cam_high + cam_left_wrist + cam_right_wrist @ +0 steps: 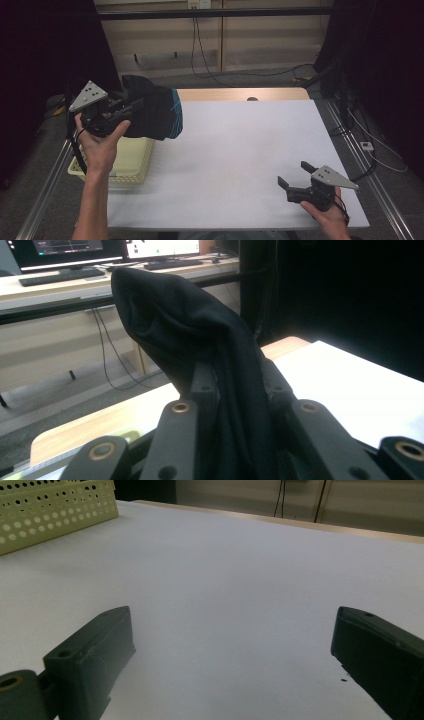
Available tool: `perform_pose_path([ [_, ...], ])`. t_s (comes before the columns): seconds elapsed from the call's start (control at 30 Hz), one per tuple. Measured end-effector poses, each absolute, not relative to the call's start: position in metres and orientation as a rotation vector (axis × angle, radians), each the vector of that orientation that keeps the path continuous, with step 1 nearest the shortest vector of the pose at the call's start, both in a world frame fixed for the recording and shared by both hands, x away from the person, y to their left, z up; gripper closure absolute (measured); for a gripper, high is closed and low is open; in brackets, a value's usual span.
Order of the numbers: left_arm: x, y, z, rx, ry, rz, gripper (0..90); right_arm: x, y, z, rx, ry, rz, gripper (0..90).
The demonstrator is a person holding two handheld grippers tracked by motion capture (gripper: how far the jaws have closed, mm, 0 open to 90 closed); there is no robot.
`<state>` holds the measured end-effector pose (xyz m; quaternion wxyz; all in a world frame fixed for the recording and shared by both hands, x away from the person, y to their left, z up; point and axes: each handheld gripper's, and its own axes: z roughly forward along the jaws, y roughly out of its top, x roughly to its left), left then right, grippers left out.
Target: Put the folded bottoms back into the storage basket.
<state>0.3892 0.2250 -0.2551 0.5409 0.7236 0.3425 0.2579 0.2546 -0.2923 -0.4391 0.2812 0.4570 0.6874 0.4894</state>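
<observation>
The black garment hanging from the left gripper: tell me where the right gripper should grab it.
Probably the teal-banded edge of the black garment, which hangs free toward the table's middle. Bring the open right gripper in from that side, since the left gripper already pinches the other end.

garment: 1 [152, 111] | basket: 1 [132, 157] | table: 1 [240, 145] | gripper: 2 [131, 106] [295, 174]
</observation>
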Motion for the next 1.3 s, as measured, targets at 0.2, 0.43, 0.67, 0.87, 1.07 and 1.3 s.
perform_pose_path([
  [0.2,0.388,0.241,-0.255,1.713,0.832,0.631,74.6,0.256,-0.29,-0.44,1.225,1.851,1.307,3.4],
  [0.43,0.39,0.258,-0.257,1.708,0.87,0.638,74.6,0.255,-0.291,-0.44,1.224,1.849,1.311,3.4],
  [0.67,0.384,0.273,-0.256,1.699,0.871,0.658,74.6,0.256,-0.292,-0.44,1.223,1.85,1.311,3.4],
  [0.87,0.38,0.282,-0.253,1.691,0.876,0.668,74.6,0.255,-0.291,-0.44,1.229,1.844,1.311,3.4],
  [1.07,0.38,0.292,-0.256,1.69,0.91,0.667,74.6,0.256,-0.292,-0.44,1.224,1.848,1.305,3.4],
  [1.3,0.383,0.302,-0.263,1.694,0.946,0.649,74.5,0.256,-0.292,-0.44,1.223,1.849,1.304,3.4],
])
